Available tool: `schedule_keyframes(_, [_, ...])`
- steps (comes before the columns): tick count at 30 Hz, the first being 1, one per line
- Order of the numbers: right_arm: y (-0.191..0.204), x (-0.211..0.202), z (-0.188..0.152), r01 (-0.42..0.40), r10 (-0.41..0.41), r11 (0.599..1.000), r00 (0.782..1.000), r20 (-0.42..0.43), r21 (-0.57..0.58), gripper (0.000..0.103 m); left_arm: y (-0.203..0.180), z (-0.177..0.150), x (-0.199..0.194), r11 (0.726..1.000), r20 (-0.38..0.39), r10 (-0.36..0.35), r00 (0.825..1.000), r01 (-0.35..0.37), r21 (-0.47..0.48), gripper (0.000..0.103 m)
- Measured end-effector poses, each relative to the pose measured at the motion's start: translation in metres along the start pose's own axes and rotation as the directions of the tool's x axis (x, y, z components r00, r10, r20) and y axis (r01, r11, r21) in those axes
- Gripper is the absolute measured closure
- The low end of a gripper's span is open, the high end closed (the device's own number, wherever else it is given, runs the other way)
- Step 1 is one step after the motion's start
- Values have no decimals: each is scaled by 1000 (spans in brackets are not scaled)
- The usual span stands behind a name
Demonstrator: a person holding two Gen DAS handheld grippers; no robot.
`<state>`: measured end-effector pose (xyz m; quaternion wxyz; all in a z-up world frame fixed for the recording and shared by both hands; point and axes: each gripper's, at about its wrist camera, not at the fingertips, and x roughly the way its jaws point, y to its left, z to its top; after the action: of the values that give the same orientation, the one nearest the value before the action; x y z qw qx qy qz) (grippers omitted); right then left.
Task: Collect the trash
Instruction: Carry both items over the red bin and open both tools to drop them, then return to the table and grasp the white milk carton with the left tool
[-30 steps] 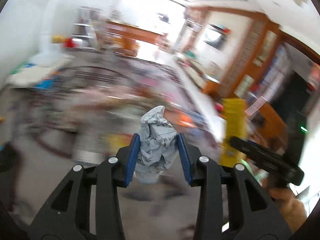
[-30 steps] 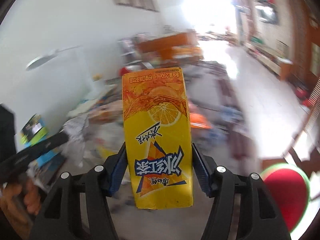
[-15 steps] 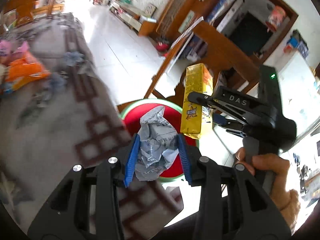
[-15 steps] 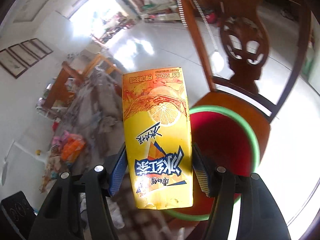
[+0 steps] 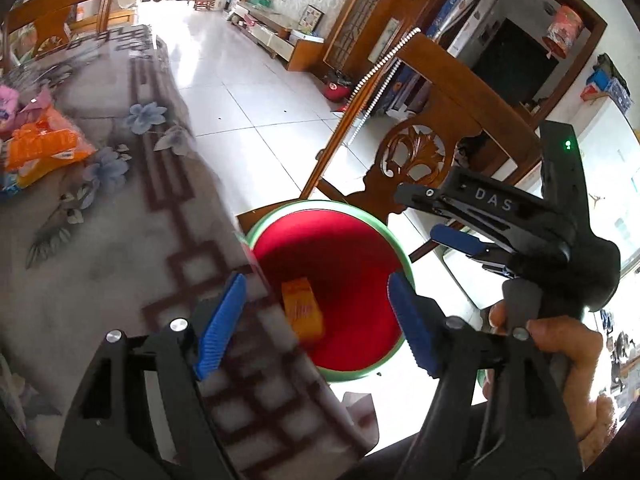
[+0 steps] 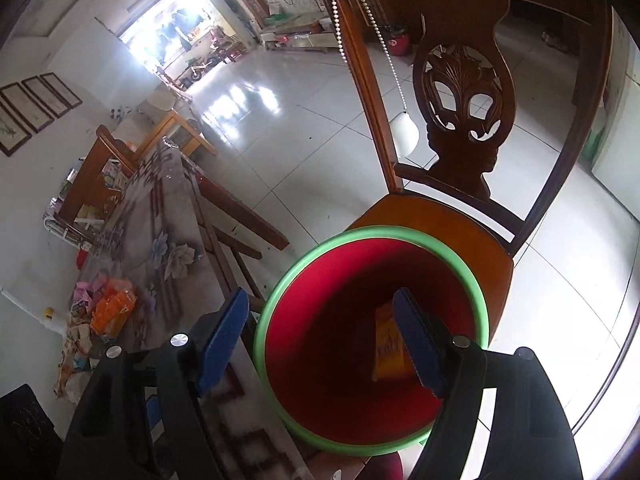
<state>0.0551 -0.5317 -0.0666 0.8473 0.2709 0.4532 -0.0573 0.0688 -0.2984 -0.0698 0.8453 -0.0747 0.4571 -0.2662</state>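
Note:
A red bin with a green rim (image 5: 362, 210) (image 6: 400, 236) stands on a wooden chair seat beside the table. The yellow juice carton (image 5: 302, 314) (image 6: 388, 344) lies inside it. My left gripper (image 5: 320, 320) is open and empty above the table corner and the bin. My right gripper (image 6: 326, 340) is open and empty right over the bin's mouth; it also shows in the left wrist view (image 5: 452, 224). The crumpled paper is not in sight.
The table (image 5: 100, 208) has a grey flowered cloth with orange and pink wrappers (image 5: 44, 144) (image 6: 112, 312) on it. The carved chair back (image 6: 464, 108) rises behind the bin. White tiled floor (image 6: 300, 140) lies beyond.
Both grippers have opened. The crumpled paper has left my left gripper and the juice carton has left my right gripper; the carton now lies in the bin.

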Motion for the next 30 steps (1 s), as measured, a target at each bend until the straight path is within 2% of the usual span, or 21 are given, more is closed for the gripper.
schedule_keyframes(4, [13, 1, -1, -2, 2, 1000, 1000, -3, -21, 31, 15, -4, -24, 1000, 37, 25, 999, -25, -7, 32])
schedule_keyframes(8, [39, 7, -6, -9, 8, 997, 1000, -16, -80, 30, 43, -10, -56, 997, 84, 79, 993, -78, -20, 31])
schedule_keyframes(13, [79, 12, -15, -28, 24, 985, 999, -25, -169, 30, 105, -21, -113, 978, 140, 197, 970, -183, -104, 28])
schedule_keyframes(15, [96, 14, -19, -36, 30, 978, 999, -31, -205, 30, 133, -24, -137, 961, 158, 252, 955, -227, -157, 28])
schedule_keyframes(17, [114, 16, -25, -47, 40, 970, 999, -37, -239, 26, 168, -29, -164, 929, 161, 330, 930, -289, -231, 28])
schedule_keyframes(20, [141, 19, -35, -62, 51, 954, 998, -45, -293, 25, 213, -42, -188, 883, 132, 399, 907, -342, -322, 28])
schedule_keyframes(21, [150, 21, -39, -67, 55, 947, 997, -49, -313, 25, 235, -50, -196, 854, 99, 429, 898, -367, -368, 28])
schedule_keyframes(23, [167, 24, -46, -85, 67, 936, 996, -62, -343, 25, 263, -60, -203, 819, 57, 445, 894, -380, -430, 30])
schedule_keyframes(25, [180, 26, -52, -100, 78, 925, 994, -74, -366, 25, 282, -62, -204, 806, 39, 434, 900, -368, -464, 33])
schedule_keyframes(30, [218, 33, -69, -129, 101, 890, 991, -88, -437, 25, 306, -45, -188, 805, 0, 440, 898, -394, -443, 33])
